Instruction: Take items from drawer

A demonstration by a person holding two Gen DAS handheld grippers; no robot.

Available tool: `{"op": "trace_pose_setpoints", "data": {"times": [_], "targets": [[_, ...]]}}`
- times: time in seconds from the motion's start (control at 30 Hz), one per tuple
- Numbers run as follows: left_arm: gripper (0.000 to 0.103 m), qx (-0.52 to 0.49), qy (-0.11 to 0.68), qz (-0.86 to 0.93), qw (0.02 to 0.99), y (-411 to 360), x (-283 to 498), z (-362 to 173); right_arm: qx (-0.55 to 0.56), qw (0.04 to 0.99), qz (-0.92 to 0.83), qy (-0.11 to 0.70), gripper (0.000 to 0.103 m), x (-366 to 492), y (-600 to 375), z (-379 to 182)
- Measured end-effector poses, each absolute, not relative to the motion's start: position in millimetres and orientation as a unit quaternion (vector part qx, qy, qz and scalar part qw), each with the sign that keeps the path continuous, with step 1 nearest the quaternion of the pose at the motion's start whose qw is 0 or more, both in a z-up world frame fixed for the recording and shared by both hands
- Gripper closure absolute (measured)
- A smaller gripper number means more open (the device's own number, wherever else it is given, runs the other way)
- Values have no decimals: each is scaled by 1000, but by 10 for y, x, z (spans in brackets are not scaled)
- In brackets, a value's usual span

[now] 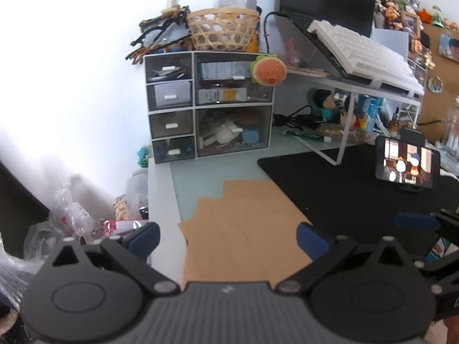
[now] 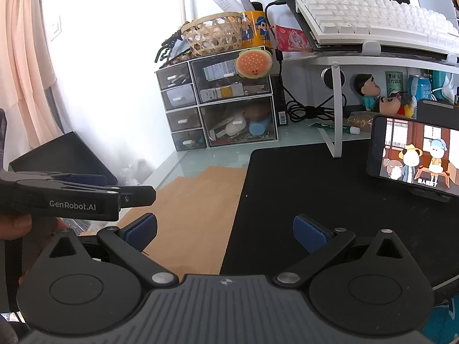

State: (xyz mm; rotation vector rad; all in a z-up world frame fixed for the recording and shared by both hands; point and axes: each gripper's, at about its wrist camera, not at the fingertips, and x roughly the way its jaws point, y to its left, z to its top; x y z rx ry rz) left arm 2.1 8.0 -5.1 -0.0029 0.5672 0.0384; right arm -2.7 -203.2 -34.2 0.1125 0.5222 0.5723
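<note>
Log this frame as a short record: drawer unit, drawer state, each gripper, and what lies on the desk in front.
drawer unit: clear-fronted organiser at the back of the desk, against the wall
drawers: all look shut; none pulled out
on top of unit: woven basket
left gripper: jaws wide apart, holding nothing, short of the unit
right gripper: jaws wide apart, holding nothing
desk front: brown paper, black mat, phone playing a cartoon
task stage: nothing taken out yet
</note>
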Motion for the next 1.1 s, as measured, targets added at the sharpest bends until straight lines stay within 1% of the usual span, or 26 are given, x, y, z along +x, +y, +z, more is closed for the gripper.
{"op": "trace_pose_setpoints", "data": {"times": [0.17,0.47,1.1], "targets": [[0,-16,287,21,957,115,43,-66,54,924,279,255,0,-26,-2014,-348],[0,-6,300,14,954,95,68,-61,56,924,277,257,0,-10,-2019,-371],[0,14,289,14,957,86,127,160,57,931,267,242,0,-38,-2065,-385]]}}
